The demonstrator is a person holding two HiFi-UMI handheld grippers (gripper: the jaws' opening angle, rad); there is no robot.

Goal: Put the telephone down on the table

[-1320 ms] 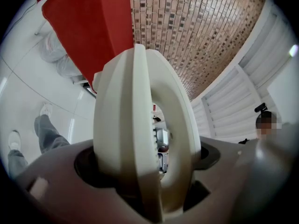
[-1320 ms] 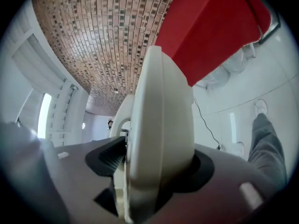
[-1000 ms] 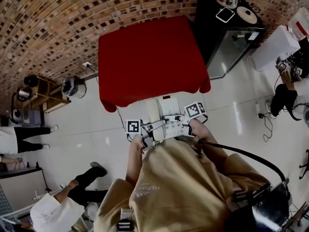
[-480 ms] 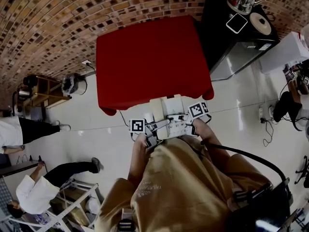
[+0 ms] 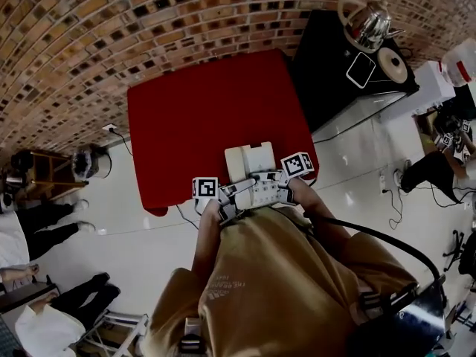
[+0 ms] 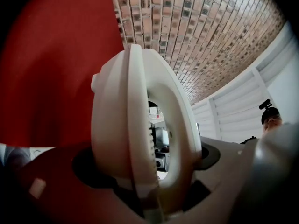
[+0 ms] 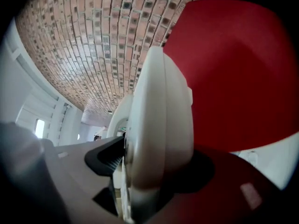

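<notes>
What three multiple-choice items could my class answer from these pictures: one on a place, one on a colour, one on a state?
1. Where is the telephone?
A. On the floor
B. At the near edge of the red table, between the two grippers
C. On the black cabinet

2. What colour is the telephone?
A. Black
B. Red
C. White

3. What state are the left gripper and right gripper in?
A. Both shut on the telephone
B. Both open and empty
C. Only the left one holds it

Answers: 
1 B, since the head view shows it over the table's near edge, flanked by both grippers. 
2 C, since its body shows white in all three views. 
3 A, since each gripper view shows its jaws pressed against the white body.
</notes>
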